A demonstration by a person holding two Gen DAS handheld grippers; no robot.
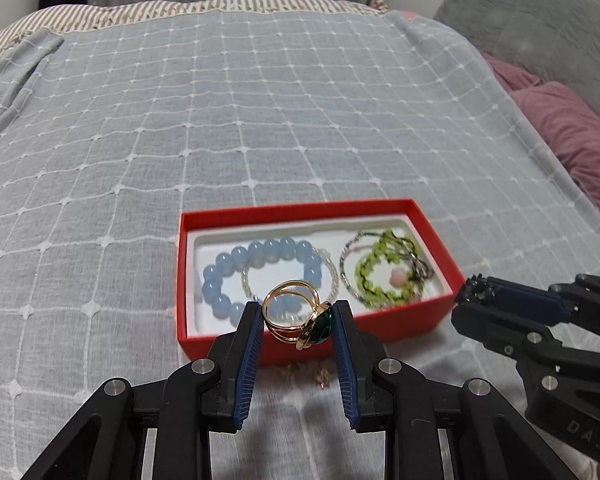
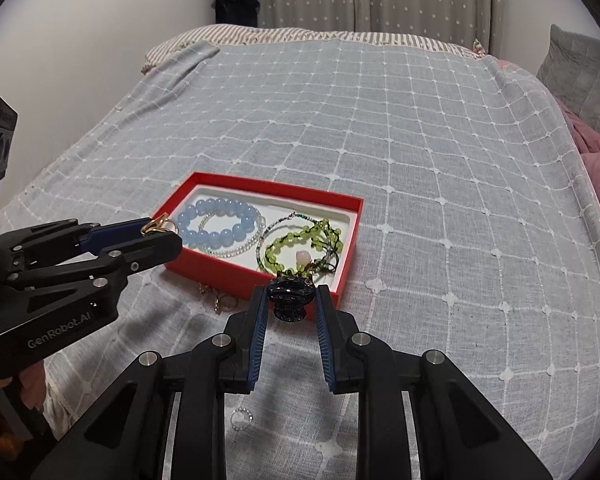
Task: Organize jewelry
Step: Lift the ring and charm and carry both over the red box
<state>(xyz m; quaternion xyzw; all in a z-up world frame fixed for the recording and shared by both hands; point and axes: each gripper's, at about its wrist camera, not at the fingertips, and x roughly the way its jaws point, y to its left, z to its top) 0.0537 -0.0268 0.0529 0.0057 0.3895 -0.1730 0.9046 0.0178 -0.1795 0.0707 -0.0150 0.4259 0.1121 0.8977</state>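
The left claw [image 1: 298, 322] is clamped on a gold ring [image 1: 296, 316] with a dark green stone, pinched between its blue pads [image 1: 249, 354] and held in the air just in front of the near edge of the red box [image 1: 284, 216]. In the right wrist view the same claw [image 2: 158, 229] reaches in from the left, the ring [image 2: 156, 225] showing at its tip over the box's [image 2: 276, 186] left corner.

The box lies open on the bed [image 1: 260, 100], on a pale blue blanket with a white grid. Inside its white liner, on the left, sits a bracelet of large pale blue beads [image 1: 260, 252] with a thin clear-bead bracelet [image 1: 332, 272] overlapping it; on the right lies a tangle of green bead bracelets [image 1: 384, 276] with a small pink bead among them.

On the blanket in front of the box rest a few small gold pieces [image 2: 218, 298] — too small to name — and a little beaded loop [image 2: 242, 416] lies nearer the camera.

The right claw [image 2: 290, 300] grips a dark, round, studded piece [image 2: 291, 294] between its pads, held just before the box's near right corner. In the left wrist view this claw [image 1: 474, 294] comes in from the right, beside the box's right end, the dark piece [image 1: 474, 283] at its tip.

Grey and pink pillows [image 1: 560, 120] lie at the far right.
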